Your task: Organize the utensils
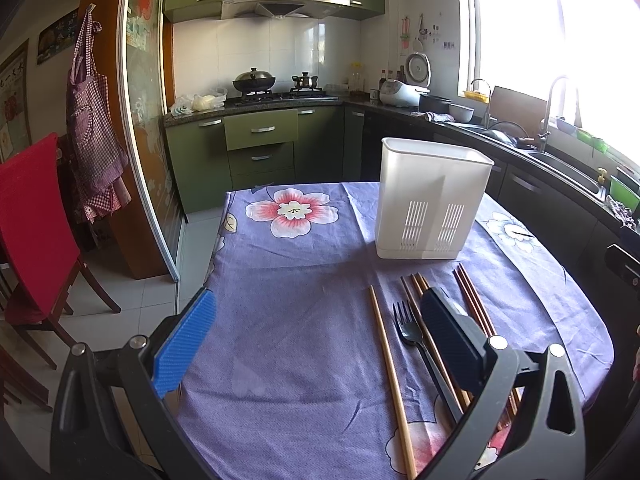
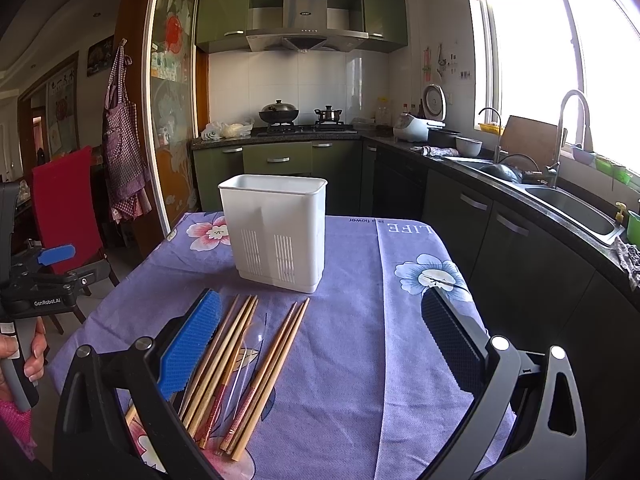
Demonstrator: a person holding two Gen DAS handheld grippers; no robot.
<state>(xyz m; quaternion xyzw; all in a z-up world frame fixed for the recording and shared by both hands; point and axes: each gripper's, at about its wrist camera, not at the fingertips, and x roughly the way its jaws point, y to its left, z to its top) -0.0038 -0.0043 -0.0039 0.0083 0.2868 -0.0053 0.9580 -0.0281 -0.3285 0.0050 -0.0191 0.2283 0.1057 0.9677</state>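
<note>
A white slotted utensil holder (image 1: 432, 204) stands upright on the purple flowered tablecloth (image 1: 300, 280); it also shows in the right wrist view (image 2: 276, 228). Several wooden chopsticks (image 1: 390, 368) and a black fork (image 1: 408, 326) lie in front of it. In the right wrist view the chopsticks (image 2: 256, 368) and a clear plastic spoon (image 2: 250, 344) lie near the left finger. My left gripper (image 1: 316, 340) is open and empty above the cloth, left of the utensils. My right gripper (image 2: 320, 344) is open and empty, right of the chopsticks.
The left gripper and the hand holding it (image 2: 36, 304) show at the left edge of the right wrist view. A red chair (image 1: 32, 224) stands left of the table. A kitchen counter with sink (image 2: 568, 204) runs along the right.
</note>
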